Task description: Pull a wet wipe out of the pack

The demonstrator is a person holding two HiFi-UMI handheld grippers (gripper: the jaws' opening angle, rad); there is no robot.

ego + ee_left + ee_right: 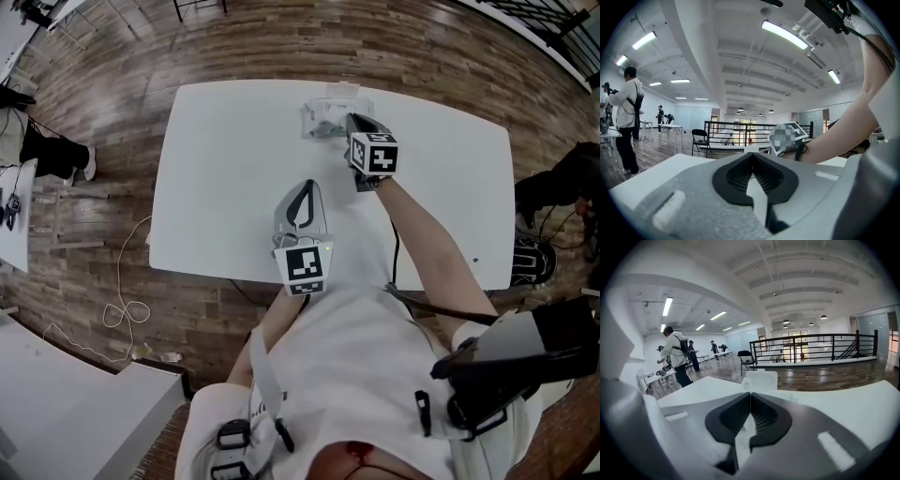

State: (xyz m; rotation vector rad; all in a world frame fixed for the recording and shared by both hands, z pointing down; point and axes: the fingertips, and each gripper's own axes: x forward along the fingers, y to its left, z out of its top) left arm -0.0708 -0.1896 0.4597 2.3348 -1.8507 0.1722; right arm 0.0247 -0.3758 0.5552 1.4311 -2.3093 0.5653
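Observation:
The wet wipe pack (322, 120) lies near the far edge of the white table (216, 169), its lid (342, 91) flipped up. My right gripper (349, 117) hovers just over the pack's opening. In the right gripper view its jaws (750, 394) meet right below the raised white lid (761, 379), pinching the wet wipe, of which almost nothing shows. My left gripper (302, 186) hangs over the table's near side, apart from the pack. It is shut with nothing in it (752, 154), and the right forearm (843, 131) crosses in front of it.
The table's near edge (225, 272) runs just under the left gripper. A white cable (122, 300) lies coiled on the wooden floor at the left. A shoe (534, 258) rests by the right end. People (677, 357), a chair (747, 359) and other tables stand further off.

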